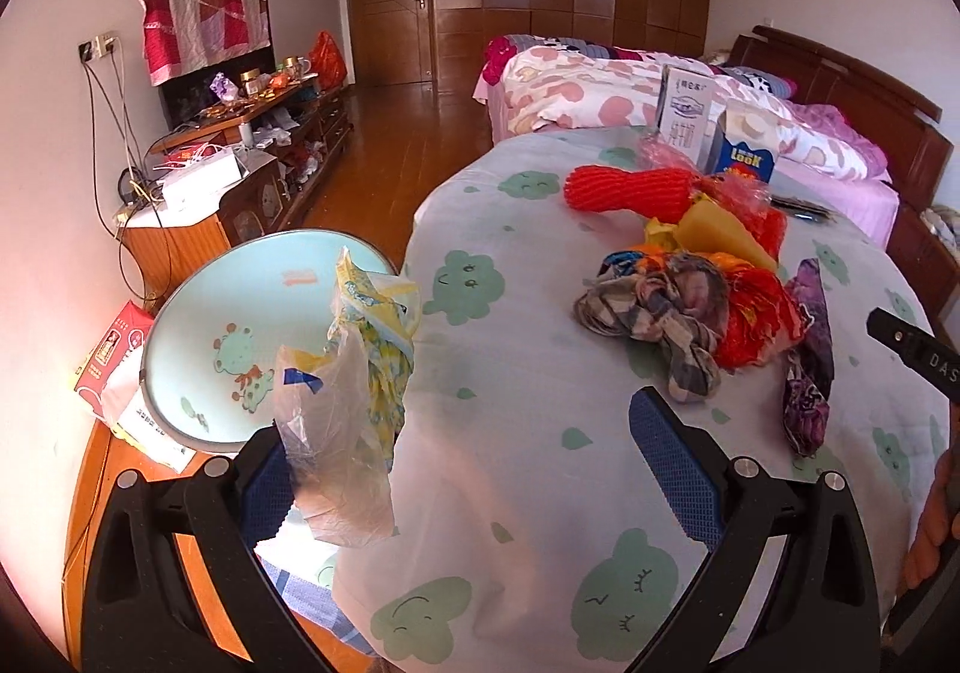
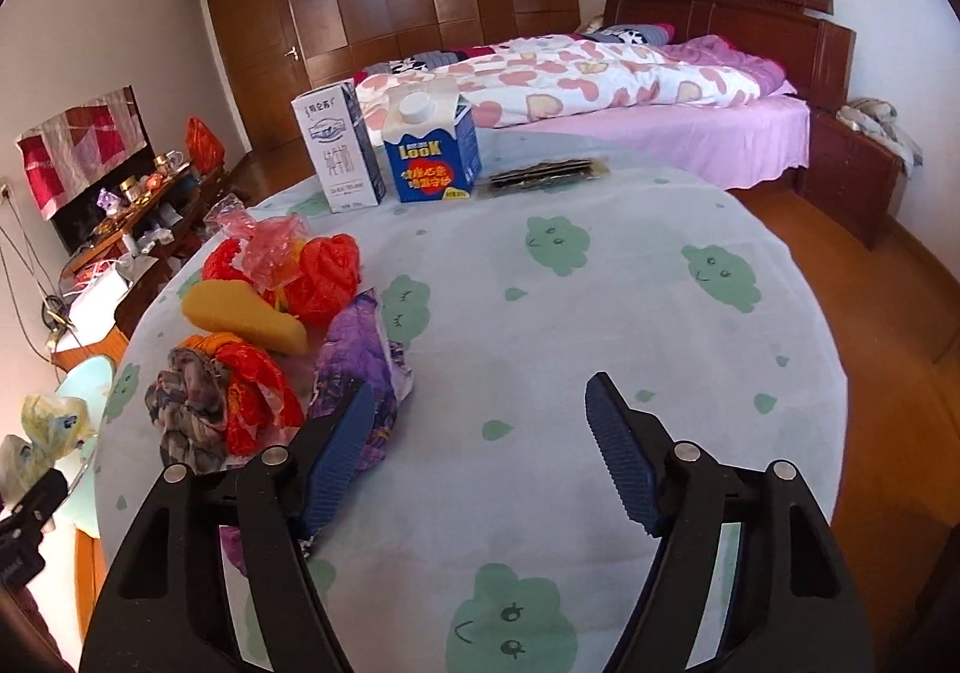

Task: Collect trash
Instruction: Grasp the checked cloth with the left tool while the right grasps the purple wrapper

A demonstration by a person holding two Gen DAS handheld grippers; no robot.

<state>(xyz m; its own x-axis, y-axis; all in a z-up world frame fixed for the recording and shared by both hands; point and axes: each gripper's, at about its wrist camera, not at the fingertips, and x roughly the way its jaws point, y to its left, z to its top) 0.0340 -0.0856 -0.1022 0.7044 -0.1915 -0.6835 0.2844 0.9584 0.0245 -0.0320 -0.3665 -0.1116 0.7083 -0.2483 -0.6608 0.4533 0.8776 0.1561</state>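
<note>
A heap of trash lies on the round table's cloud-print cloth (image 2: 630,313): a red foam net (image 2: 324,277), a yellow wedge (image 2: 246,313), a crumpled checked rag (image 2: 186,409), a red wrapper (image 2: 252,391) and a purple wrapper (image 2: 360,355). My right gripper (image 2: 480,385) stands open just over the cloth, its left finger over the purple wrapper's edge, with only bare cloth between the pads. My left gripper (image 1: 462,427) is open at the table's left rim. A clear and yellow plastic bag (image 1: 354,403) clings upright against its left finger.
Two cartons (image 2: 342,150) (image 2: 432,150) and a dark flat packet (image 2: 546,172) stand at the table's far side. A pale blue round panel with a frog print (image 1: 240,337) leans left of the table over a wooden cabinet. A bed (image 2: 660,90) lies beyond.
</note>
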